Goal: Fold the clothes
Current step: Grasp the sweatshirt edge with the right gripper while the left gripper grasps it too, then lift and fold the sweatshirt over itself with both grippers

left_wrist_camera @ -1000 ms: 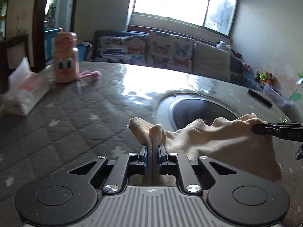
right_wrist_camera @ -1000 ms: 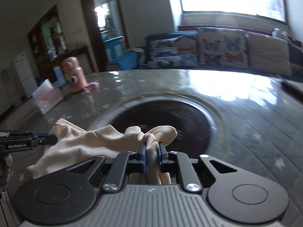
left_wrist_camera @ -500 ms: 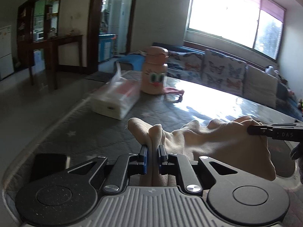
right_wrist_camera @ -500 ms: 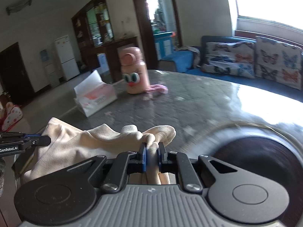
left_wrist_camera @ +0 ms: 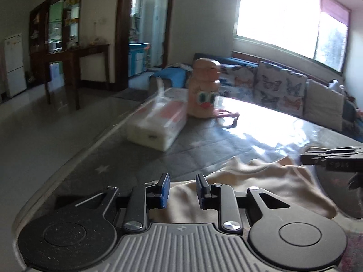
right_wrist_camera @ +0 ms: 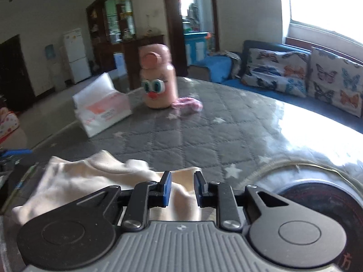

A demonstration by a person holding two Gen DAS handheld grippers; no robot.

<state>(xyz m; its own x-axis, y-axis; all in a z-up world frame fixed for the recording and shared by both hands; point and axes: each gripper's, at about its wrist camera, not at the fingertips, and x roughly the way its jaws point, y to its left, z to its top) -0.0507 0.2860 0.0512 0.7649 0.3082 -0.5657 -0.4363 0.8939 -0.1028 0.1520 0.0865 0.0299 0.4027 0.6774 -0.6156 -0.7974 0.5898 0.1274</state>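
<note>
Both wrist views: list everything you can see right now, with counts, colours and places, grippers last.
garment: 1, cream, lying on the table's near edge under both grippers
table: 1, grey quilted cover with white stars, dark round inset at right
tissue pack: 1, white and pink, far left of table
bottle: 1, peach with a cartoon face, upright beside the tissue pack
strap: 1, pink, lying at the bottle's base
sofa: 1, blue with butterfly cushions, beyond the table
fridge: 1, white, far wall
left gripper: 1, black with blue pads, open over the garment
right gripper: 1, black with blue pads, open over the garment
</note>
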